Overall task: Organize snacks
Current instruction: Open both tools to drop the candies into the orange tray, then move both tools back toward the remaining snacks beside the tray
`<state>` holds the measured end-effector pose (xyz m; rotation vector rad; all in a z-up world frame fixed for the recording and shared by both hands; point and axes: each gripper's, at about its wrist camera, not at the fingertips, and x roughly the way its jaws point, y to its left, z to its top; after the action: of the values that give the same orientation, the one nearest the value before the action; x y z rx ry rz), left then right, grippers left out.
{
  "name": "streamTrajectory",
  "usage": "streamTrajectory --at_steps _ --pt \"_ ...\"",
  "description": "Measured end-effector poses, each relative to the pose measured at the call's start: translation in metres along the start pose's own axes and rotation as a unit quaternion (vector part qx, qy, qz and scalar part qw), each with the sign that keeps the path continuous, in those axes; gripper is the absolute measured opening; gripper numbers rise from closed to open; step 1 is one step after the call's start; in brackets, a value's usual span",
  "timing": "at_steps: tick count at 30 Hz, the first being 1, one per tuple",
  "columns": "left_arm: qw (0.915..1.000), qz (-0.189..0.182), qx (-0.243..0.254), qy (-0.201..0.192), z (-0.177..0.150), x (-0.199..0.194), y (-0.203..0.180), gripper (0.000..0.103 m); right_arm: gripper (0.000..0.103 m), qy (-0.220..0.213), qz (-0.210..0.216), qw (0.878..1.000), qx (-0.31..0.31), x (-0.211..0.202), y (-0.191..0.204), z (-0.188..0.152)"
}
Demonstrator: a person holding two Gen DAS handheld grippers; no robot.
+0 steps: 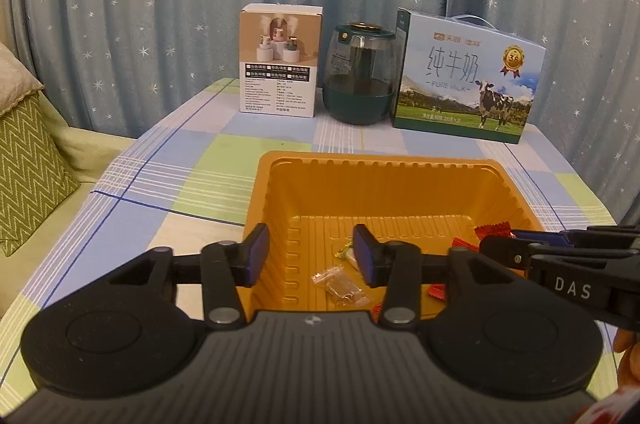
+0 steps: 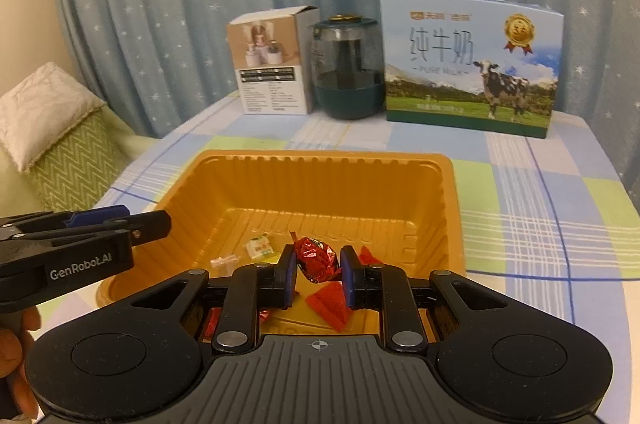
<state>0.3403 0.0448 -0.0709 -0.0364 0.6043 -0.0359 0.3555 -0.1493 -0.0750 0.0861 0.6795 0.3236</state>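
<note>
Snacks in orange plastic tray (image 2: 448,208) on checked tabletop (image 2: 540,184): red foil-wrapped candy (image 2: 318,258), crinkled, twisted ends, between pads of right hand-held gripper (image 2: 318,278); pad contact not clear. Flat red packets (image 2: 330,302) beneath. Small white-green sweet (image 2: 260,246) and clear wrapper with brown pieces (image 1: 344,286) on ribbed tray floor. Left hand-held gripper (image 1: 310,254) jaws apart, empty, above tray's near-left part. No earlier view for comparison.

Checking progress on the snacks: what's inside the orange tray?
Inside the tray: a red foil candy, red packets, a white-green candy, a clear packet. The near end is hidden.
</note>
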Motion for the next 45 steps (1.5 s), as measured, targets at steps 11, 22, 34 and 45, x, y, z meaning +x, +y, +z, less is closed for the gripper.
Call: streamTrajectory --at_steps 11,22,34,45 --pt "1.0000 0.001 -0.002 0.001 -0.001 0.000 0.003 0.044 0.058 -0.008 0.006 1.000 0.022 -0.003 -0.006 0.002" --pt "1.0000 0.000 0.000 0.000 -0.003 -0.001 0.002 0.044 0.058 -0.012 -0.001 1.000 0.023 -0.005 -0.007 0.002" --pt "0.9998 -0.009 0.017 -0.003 -0.007 -0.012 -0.005 0.044 0.058 -0.037 -0.013 0.999 0.022 -0.024 -0.012 -0.001" --pt "0.9991 -0.028 0.033 0.000 -0.027 -0.041 -0.024 0.046 0.058 -0.038 -0.028 0.998 0.044 -0.060 -0.031 -0.024"
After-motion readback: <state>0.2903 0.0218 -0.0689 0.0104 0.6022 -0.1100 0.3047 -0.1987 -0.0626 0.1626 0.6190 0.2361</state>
